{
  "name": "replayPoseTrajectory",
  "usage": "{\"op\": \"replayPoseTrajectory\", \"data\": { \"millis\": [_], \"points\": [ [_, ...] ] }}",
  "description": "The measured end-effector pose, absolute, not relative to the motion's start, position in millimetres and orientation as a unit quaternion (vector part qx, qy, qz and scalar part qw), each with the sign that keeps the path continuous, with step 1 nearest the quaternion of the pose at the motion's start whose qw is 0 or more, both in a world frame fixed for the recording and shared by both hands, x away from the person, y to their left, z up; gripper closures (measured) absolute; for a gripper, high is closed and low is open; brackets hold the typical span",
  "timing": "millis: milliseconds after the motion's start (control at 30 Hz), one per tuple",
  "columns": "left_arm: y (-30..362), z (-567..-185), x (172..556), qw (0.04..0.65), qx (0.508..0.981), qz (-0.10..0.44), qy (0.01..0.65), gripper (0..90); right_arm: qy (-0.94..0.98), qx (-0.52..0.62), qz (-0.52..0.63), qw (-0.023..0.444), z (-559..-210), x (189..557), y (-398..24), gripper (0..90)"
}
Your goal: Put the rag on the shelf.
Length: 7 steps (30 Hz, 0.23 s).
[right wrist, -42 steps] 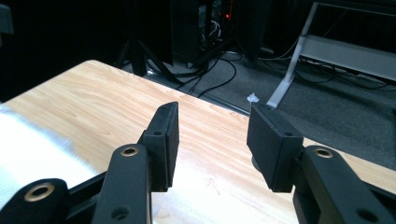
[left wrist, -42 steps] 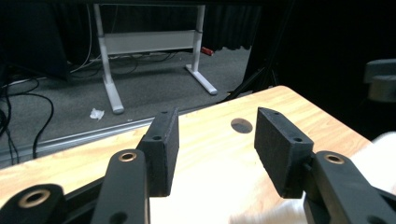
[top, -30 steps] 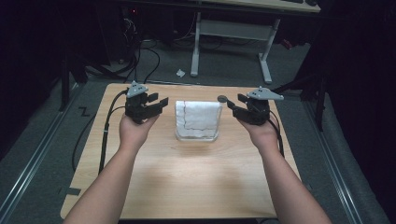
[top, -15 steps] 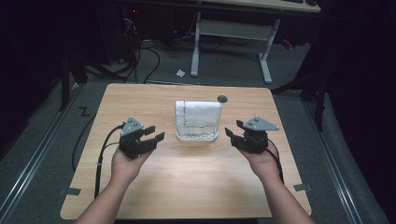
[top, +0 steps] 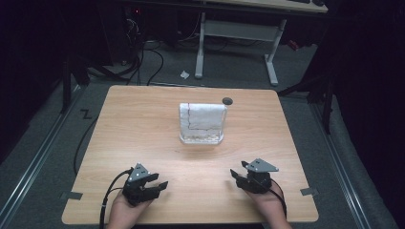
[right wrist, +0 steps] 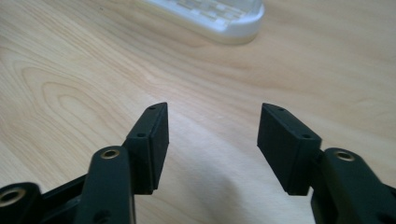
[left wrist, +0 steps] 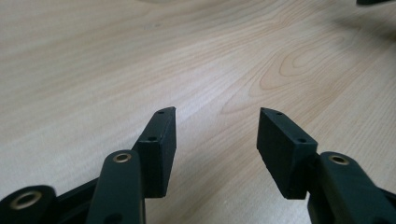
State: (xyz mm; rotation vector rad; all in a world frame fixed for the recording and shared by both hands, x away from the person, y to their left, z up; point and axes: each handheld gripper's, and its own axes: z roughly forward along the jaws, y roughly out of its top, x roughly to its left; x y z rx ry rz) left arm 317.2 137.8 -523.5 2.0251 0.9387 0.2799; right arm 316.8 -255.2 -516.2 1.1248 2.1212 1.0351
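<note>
White cloth (top: 202, 117) hangs draped on the clear rack (top: 202, 138) mid-frame; left gripper (top: 154, 186) and right gripper (top: 239, 176), released and empty, sit low; work looks finished.

No text, label, brand, number or sign can be read anywhere in these views: none on the wooden worktop (top: 143, 124), none on the white cloth (top: 202, 116) draped over the clear holder (top: 201, 139), none on the black tongs.
</note>
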Motion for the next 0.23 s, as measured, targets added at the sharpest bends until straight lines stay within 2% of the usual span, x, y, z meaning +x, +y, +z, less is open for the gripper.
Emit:
{"op": "replayPoseTrajectory", "data": {
  "millis": [33,133,233],
  "points": [
    [136.7,-524.7,319.2,0.431,0.813,0.113,0.375,47.6,0.777,0.416,0.386,0.273,-514.2,315.7,-259.0,45.0],
    [135.7,-530.4,326.7,0.440,0.801,0.093,0.394,48.7,0.764,0.447,0.394,0.248,-519.1,322.3,-267.2,43.1],
    [135.6,-531.4,329.0,0.441,0.799,0.096,0.396,45.9,0.771,0.443,0.387,0.245,-524.6,326.0,-263.4,41.2]
  ]
}}
